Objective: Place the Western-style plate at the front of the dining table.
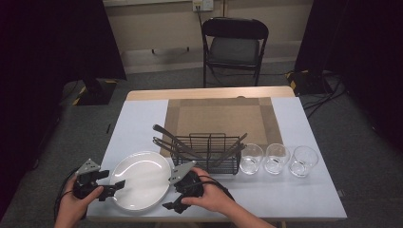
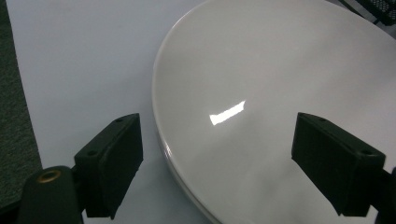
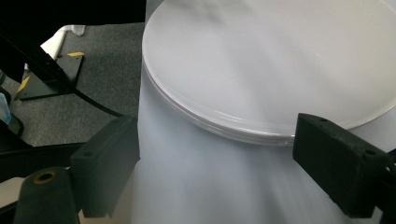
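Note:
A stack of white plates (image 1: 141, 179) lies on the white table cover at the front left. My left gripper (image 1: 113, 190) is at the stack's left rim, pointing right. In the left gripper view it (image 2: 224, 163) stands open, with the plates' (image 2: 280, 70) rim lying between and ahead of the jaws. At the stack's right front rim my right gripper (image 1: 170, 195) points left. In the right gripper view it (image 3: 215, 168) is open, and the plates' (image 3: 271, 60) layered rims lie just beyond the jaws. Neither gripper holds anything.
A black wire rack (image 1: 206, 154) with several long utensils stands right behind the plates. Three clear glasses (image 1: 251, 158) (image 1: 277, 158) (image 1: 304, 160) line up to its right. A brown placemat (image 1: 221, 118) lies behind, and a folding chair (image 1: 235, 47) stands beyond the table.

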